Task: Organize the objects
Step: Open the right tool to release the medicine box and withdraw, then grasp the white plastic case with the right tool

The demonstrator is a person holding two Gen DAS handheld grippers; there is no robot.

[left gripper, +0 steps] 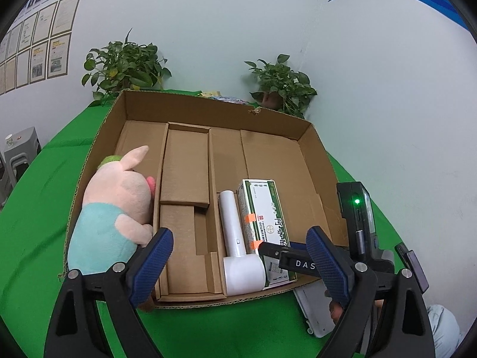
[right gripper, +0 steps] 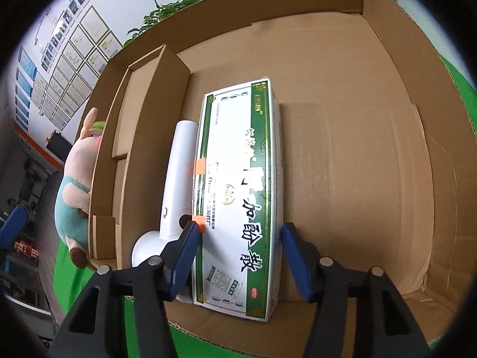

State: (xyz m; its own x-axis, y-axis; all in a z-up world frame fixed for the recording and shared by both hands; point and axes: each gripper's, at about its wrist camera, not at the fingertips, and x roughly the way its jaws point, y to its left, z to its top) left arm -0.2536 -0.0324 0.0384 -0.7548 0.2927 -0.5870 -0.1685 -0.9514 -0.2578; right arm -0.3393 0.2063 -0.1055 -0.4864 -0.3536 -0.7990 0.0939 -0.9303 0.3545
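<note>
Right gripper jaws spread, straddling the medicine box; left gripper jaws gape, empty.

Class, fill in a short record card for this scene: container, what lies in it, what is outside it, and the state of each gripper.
container: open cardboard box with cardboard dividers, on a green tablecloth
inside: white handheld device lying beside a green-and-white carton, touching it
outside: plush pig leaning against the box's left wall
left gripper: open, empty, above the box's near edge
right gripper: open, its fingers on either side of the carton's near end
background: two potted plants
</note>
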